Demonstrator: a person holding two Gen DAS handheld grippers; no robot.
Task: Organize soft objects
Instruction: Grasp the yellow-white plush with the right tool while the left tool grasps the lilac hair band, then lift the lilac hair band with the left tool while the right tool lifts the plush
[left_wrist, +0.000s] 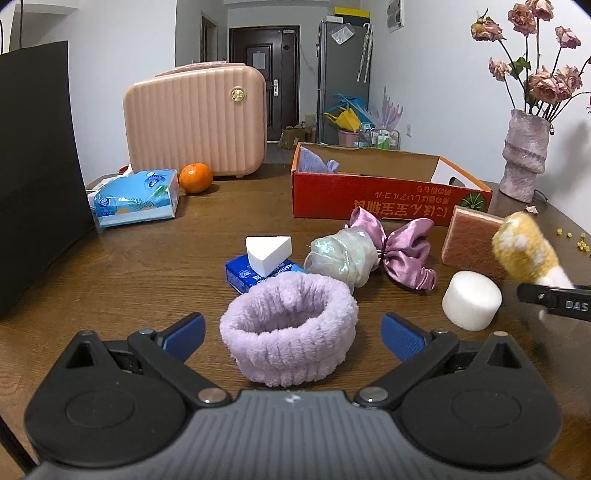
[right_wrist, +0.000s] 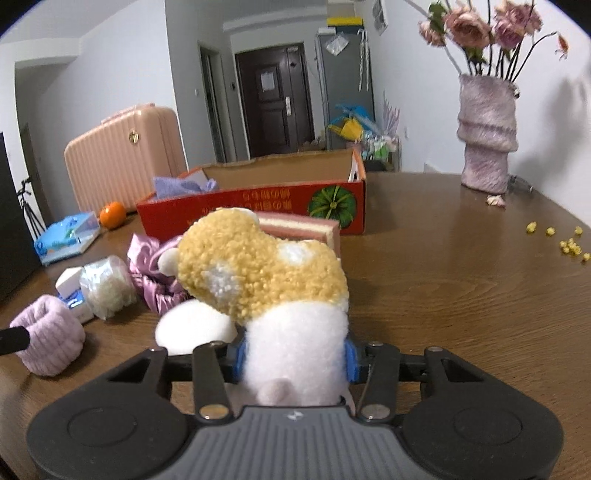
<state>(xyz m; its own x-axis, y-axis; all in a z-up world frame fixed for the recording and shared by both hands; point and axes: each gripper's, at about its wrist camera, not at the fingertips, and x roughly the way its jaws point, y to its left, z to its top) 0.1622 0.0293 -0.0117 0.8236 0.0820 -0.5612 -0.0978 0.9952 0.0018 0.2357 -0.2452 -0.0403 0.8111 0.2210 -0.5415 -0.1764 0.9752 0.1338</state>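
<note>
My left gripper (left_wrist: 291, 332) is open, its blue pads either side of a fluffy lilac headband (left_wrist: 288, 334) on the table, not gripping it. My right gripper (right_wrist: 295, 360) is shut on a yellow and white plush toy (right_wrist: 266, 273), held above the table; it also shows at the right of the left wrist view (left_wrist: 524, 251). A red cardboard box (left_wrist: 388, 201) stands behind, with a lilac cloth (left_wrist: 316, 162) inside. On the table lie a purple satin scrunchie (left_wrist: 402, 247), an iridescent scrunchie (left_wrist: 341, 254), a white foam cylinder (left_wrist: 471, 304), a pink sponge (left_wrist: 471, 242) and a white wedge sponge (left_wrist: 267, 253).
A pink suitcase (left_wrist: 195, 125), an orange (left_wrist: 195, 178) and a blue tissue pack (left_wrist: 135, 197) stand at the back left. A black panel (left_wrist: 35, 177) is at the left. A vase of dried roses (left_wrist: 524, 155) stands at the right, with yellow crumbs (right_wrist: 569, 245) near it. A blue packet (left_wrist: 255, 277) lies under the wedge.
</note>
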